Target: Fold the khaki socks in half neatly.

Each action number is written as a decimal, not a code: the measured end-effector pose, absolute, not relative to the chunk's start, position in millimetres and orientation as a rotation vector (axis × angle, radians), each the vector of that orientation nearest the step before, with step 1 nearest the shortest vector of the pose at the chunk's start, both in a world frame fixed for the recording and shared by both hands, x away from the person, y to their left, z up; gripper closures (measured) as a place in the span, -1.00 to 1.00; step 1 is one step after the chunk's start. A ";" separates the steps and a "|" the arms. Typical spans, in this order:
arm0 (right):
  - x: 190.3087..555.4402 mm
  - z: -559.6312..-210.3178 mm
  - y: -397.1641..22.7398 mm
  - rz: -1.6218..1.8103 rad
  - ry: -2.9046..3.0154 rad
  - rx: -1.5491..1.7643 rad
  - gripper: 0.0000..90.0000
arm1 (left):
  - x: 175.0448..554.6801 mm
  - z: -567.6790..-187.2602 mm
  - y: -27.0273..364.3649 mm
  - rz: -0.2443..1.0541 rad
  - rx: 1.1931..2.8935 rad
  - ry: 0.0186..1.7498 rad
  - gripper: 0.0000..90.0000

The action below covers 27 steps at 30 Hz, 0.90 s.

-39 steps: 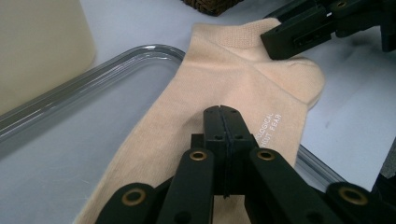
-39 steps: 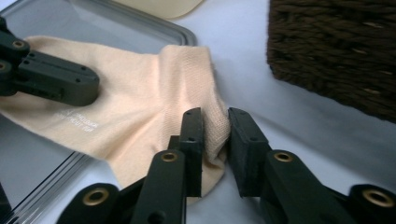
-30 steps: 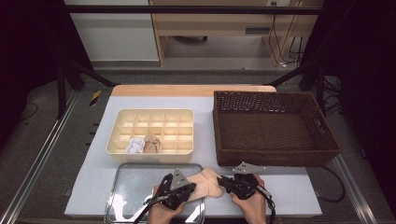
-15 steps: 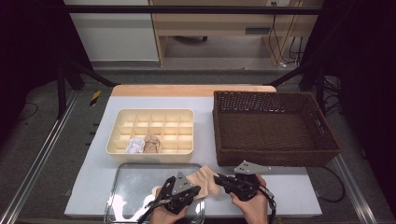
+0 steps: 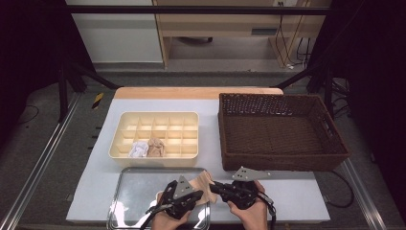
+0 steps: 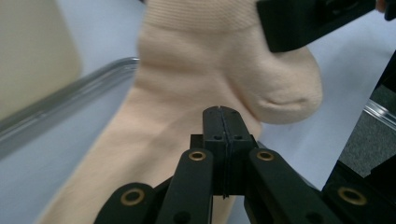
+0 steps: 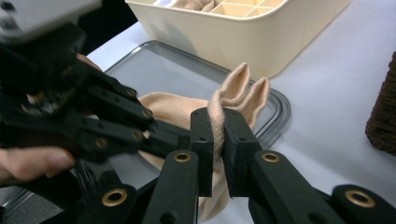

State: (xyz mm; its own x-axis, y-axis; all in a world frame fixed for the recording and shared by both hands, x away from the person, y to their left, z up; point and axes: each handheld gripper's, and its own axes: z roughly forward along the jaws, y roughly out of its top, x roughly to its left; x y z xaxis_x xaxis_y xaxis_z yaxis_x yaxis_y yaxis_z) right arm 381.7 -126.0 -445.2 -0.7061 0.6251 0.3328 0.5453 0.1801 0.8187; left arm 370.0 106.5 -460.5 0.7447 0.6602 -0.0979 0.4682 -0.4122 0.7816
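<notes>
Sock [image 5: 203, 186] over metal tray [image 5: 129, 191], divided organizer [image 5: 158, 122] behind, wicker basket [image 5: 282, 132] right

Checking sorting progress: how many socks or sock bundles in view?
3. A beige sock held between both tongs over the metal tray; a white bundle and a tan bundle sit in the divided organizer. None apparent elsewhere.

high view looks down; gripper views sit close, sharing sock [image 6: 196, 93].
</notes>
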 end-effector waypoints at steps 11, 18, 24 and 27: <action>383.4 -437.4 -116.9 1.577 2.346 1.166 0.87 | 361.5 -446.6 193.6 0.395 1.974 1.036 0.96; 383.7 -442.3 -96.2 1.561 2.372 1.149 0.87 | 356.5 -459.7 205.3 0.366 1.989 1.086 0.96; 379.2 -443.4 -71.5 1.550 2.440 1.071 0.87 | 349.8 -466.5 196.7 0.352 2.017 1.067 0.96; 376.9 -446.8 -60.0 1.539 2.477 1.044 0.87 | 349.3 -466.6 196.8 0.351 2.017 1.062 0.96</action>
